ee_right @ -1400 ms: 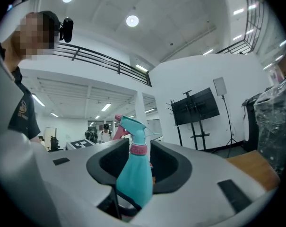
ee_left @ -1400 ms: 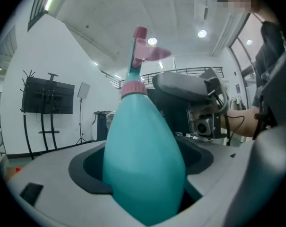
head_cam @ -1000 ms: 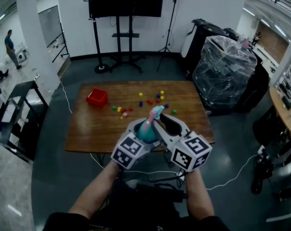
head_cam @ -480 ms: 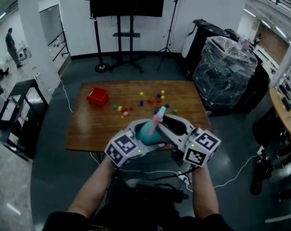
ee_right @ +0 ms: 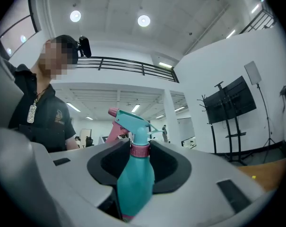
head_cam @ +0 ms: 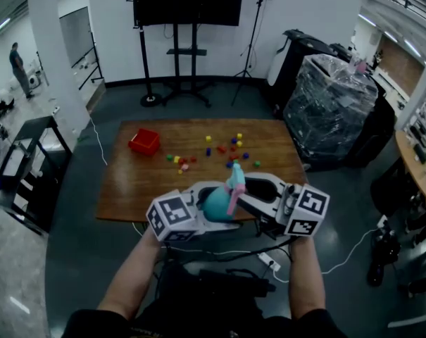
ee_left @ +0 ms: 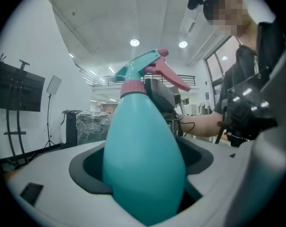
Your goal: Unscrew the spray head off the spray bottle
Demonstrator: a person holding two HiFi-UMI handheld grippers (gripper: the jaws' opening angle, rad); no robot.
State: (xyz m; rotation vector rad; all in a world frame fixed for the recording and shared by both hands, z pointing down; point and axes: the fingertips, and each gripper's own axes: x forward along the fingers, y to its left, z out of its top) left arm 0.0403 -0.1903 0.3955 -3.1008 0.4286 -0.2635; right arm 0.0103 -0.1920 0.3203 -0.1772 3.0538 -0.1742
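Note:
A teal spray bottle (head_cam: 216,204) with a teal and pink spray head (head_cam: 234,178) is held in the air above the table's near edge. My left gripper (head_cam: 209,204) comes in from the left and is shut on the bottle's round body (ee_left: 143,164), which fills the space between its jaws. My right gripper (head_cam: 244,192) comes in from the right. Its jaws have just been closing and its pads now press the pink collar (ee_right: 139,149) under the spray head (ee_right: 131,119). The bottle stands nearly upright, and the pink trigger (ee_left: 173,79) points towards the person.
Below lies a wooden table (head_cam: 156,182) with a red box (head_cam: 143,141) and several small coloured cubes (head_cam: 220,146). Behind it stand a screen on a stand (head_cam: 184,55) and a plastic-wrapped stack (head_cam: 329,104). A dark side table (head_cam: 22,167) stands at the left.
Both grippers swung outward, so their marker cubes stand farther apart and the jaws face each other across the bottle. The bottle moved slightly towards the person and now stands more upright.

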